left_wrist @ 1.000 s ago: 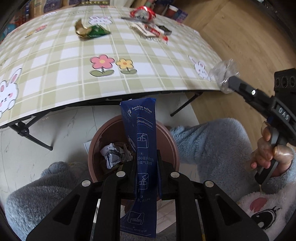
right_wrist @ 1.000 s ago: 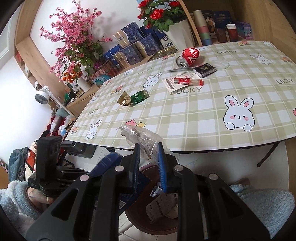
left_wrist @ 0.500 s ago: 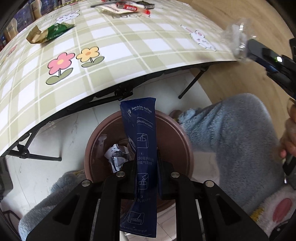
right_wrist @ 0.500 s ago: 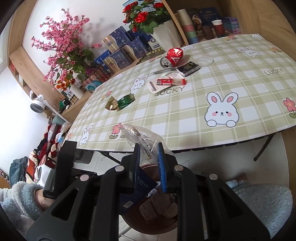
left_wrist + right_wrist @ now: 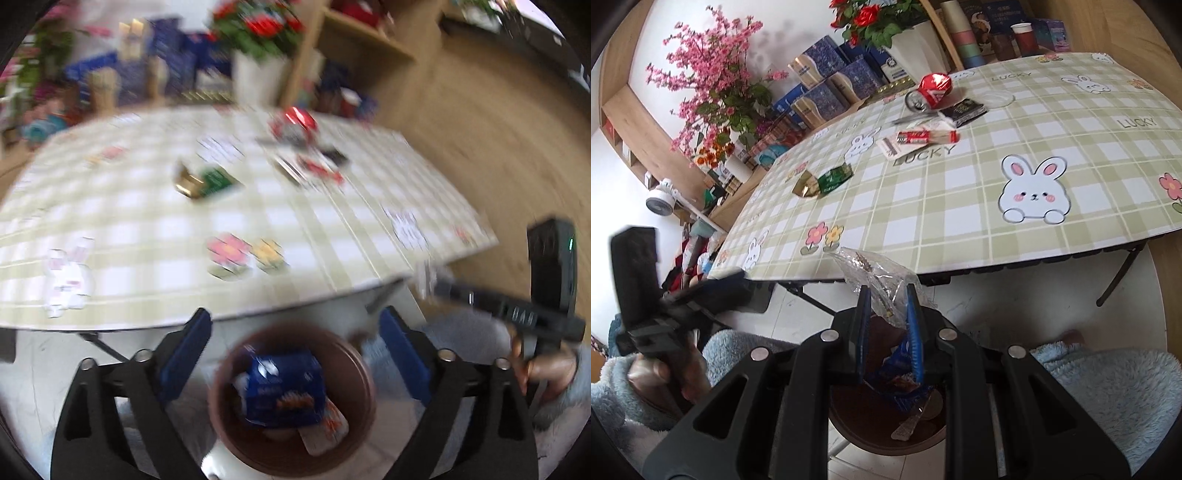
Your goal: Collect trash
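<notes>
My left gripper [image 5: 295,328] hangs above the brown bin [image 5: 354,373], its jaws opening wide with nothing between them. The blue coffee packet [image 5: 284,391] lies inside the bin on other scraps. My right gripper [image 5: 886,295] is shut on a crumpled clear plastic wrapper [image 5: 875,269], held over the bin [image 5: 868,435] just below the table edge. In the left wrist view the right gripper [image 5: 432,282] shows at the right with the wrapper at its tip. On the checked tablecloth [image 5: 960,206] lie a green-gold wrapper [image 5: 822,181], a red-white packet [image 5: 919,138], a black sachet [image 5: 962,110] and a crushed red can [image 5: 931,90].
A person in fluffy blue sleeves [image 5: 1108,398] holds both grippers. Boxes, flower pots [image 5: 916,37] and cups stand on shelves behind the table. Folding table legs [image 5: 1119,273] reach the white floor beside the bin. The left wrist view is motion-blurred.
My left gripper opened and let go of the blue packet, which dropped into the bin; the gripper then rose and tilted up toward the table. The right gripper stayed put with its wrapper.
</notes>
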Available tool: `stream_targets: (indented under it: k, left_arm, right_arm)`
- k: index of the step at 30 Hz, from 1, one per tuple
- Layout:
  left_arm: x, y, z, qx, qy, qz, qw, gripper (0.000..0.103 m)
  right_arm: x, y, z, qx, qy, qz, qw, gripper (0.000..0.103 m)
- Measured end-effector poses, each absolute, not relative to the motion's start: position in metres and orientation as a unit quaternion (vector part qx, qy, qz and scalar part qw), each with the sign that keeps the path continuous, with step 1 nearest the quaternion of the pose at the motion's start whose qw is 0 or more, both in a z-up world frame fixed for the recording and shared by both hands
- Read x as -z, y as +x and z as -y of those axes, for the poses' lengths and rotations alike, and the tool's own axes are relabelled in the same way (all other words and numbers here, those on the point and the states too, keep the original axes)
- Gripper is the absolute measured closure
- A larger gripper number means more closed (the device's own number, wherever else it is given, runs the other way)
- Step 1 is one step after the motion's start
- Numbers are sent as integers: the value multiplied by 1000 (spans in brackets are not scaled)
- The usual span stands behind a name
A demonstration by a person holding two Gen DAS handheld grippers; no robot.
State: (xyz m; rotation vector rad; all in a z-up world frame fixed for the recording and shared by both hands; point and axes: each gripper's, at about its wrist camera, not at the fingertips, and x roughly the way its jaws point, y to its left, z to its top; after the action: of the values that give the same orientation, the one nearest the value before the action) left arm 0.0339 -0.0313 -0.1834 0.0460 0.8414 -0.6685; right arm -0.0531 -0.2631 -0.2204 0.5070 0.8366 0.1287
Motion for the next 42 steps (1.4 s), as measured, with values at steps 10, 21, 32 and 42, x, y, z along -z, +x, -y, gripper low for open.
stream_targets:
  k: [10,21,32,42]
  left_arm:
    - [172,27,-32,206,-15,-351,913,6]
    - [193,29,-57,170,-44,-361,916,6]
    - [211,36,-56,165,-47,-396,902,6]
    - [213,35,-52,156,-36,-402,901,6]
  right_arm:
    - [248,-40,229,-74,218,-461,857,81]
    - [282,-24,200,-67,175,-528,829,81]
    - [291,-18,197,-64,172,-538,823,81]
    - [279,-20,192,-78,166,-513,839,45]
